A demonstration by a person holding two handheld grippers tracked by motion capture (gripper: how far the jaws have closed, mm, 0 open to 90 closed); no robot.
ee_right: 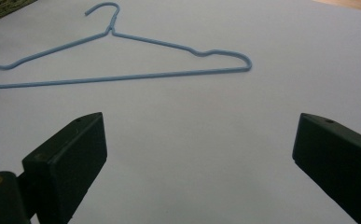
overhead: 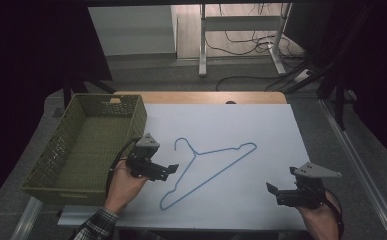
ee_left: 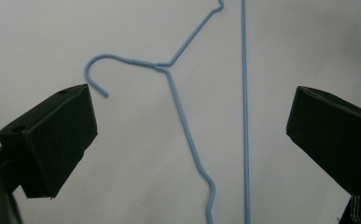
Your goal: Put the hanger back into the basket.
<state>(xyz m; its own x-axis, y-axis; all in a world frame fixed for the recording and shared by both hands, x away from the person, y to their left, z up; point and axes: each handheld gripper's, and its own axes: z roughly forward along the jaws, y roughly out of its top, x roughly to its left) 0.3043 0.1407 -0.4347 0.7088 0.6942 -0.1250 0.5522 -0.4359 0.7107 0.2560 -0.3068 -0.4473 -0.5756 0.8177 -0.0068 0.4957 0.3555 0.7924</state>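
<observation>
Nothing is grasped yet, we judge: from the high view our hanger lies flat on the tabletop, the basket at its 9 o'clock bare inside. Our left gripper hovers just beside the hanger's neck; our right gripper waits well apart at 4 o'clock.

Left gripper view: fingers spread wide, holding nothing, the hanger's shoulder wire and bar between them.

Right gripper view: fingers equally wide and unloaded, hanger at 12 o'clock.
</observation>
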